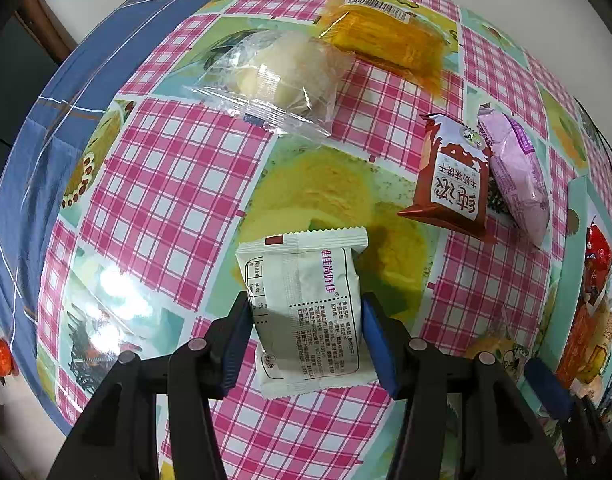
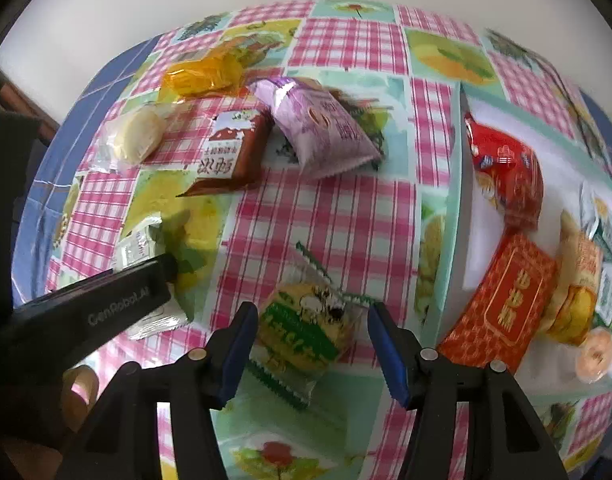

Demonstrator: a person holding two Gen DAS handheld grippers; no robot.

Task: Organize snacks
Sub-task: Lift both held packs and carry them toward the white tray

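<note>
Tray (image 2: 458,200) at right holds several packets; five remain loose. Left gripper (image 1: 306,320) clamps white packet (image 1: 306,300); right gripper (image 2: 312,320) straddles green packet (image 2: 306,328), jaws wide.

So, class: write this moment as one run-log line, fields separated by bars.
left gripper: fingers around white snack packet | right gripper: open around green snack packet | tray: holds red and orange packets
</note>
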